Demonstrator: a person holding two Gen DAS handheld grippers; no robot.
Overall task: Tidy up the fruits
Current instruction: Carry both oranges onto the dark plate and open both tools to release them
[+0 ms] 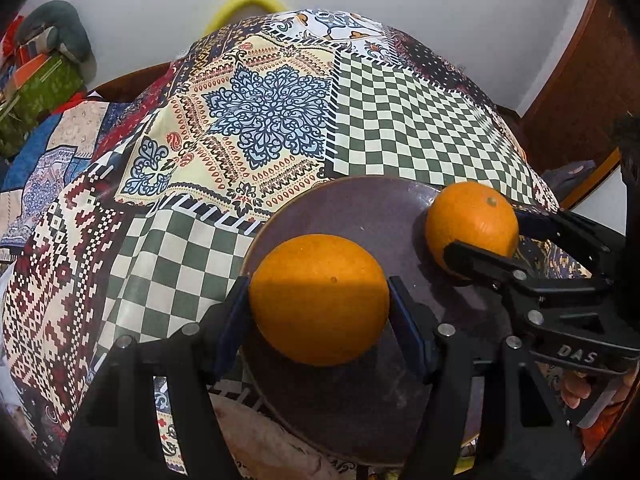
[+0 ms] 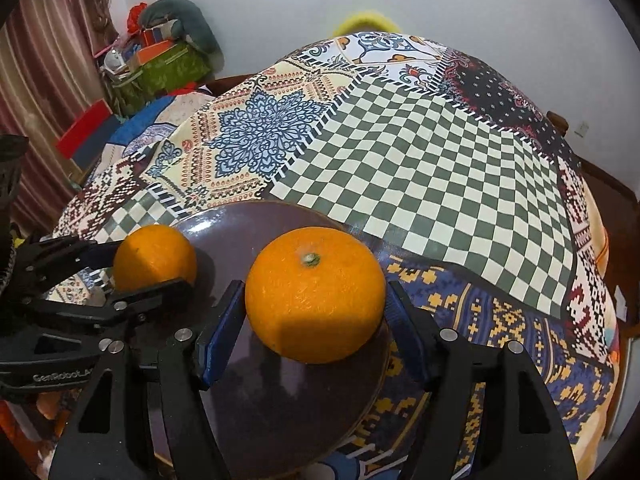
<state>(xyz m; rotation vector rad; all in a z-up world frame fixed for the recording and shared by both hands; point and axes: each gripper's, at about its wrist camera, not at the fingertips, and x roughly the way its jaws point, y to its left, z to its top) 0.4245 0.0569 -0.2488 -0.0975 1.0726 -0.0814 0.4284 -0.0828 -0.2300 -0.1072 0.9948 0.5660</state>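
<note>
A dark purple plate lies on the patchwork cloth near the table's front edge. Two oranges rest on it. My left gripper is shut on the left orange, its blue pads against both sides. In the right wrist view the left gripper still clasps that orange at the plate's left rim. My right gripper straddles the second orange, stem up, with a thin gap at the pads. From the left wrist view this orange sits at the plate's right rim inside the right gripper.
A patterned tablecloth with a green checked patch covers the table and stretches beyond the plate. Boxes and a grey cushion are piled at the far left by a striped curtain. A yellow hoop shows behind the table, and a wooden door stands at right.
</note>
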